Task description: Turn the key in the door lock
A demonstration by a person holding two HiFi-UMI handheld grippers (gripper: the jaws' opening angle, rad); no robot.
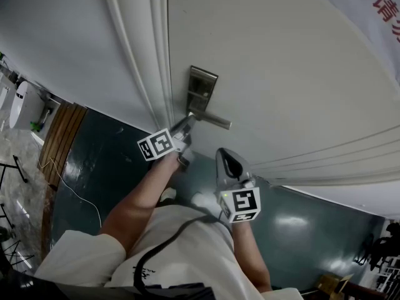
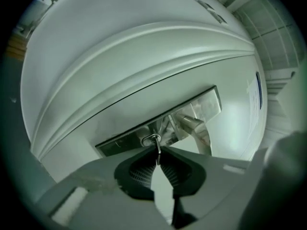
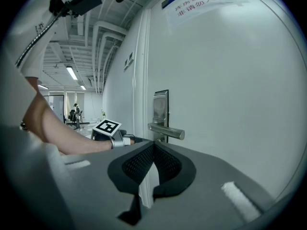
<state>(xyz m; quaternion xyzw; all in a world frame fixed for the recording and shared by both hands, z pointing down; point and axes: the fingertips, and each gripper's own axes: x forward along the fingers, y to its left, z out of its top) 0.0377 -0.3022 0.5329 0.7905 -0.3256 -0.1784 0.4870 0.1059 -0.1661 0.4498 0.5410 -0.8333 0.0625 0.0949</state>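
The left gripper [image 1: 187,124] sat just left of the middle of the head view, its tips reaching up to the door [image 1: 281,74] right below the handle [image 1: 211,120]. In the left gripper view, the left gripper [image 2: 158,149] had its jaws pressed together on the key [image 2: 158,154], a thin metal blade standing edge-on between the ribbed pads. The key's ring [image 2: 150,139] lay just above the tips, against the steel lock plate [image 2: 120,139], which ran slantwise across the middle of that frame.

The right gripper [image 1: 225,158] hung a little lower and to the right in the head view, near the door but apart from the handle. In the right gripper view, the right gripper [image 3: 154,143] had its jaws closed tip to tip with nothing between them. Beyond them, near the middle of the frame, were the handle and lock plate [image 3: 161,108]. A paper sign [image 3: 194,1] was stuck to the door at the upper right.
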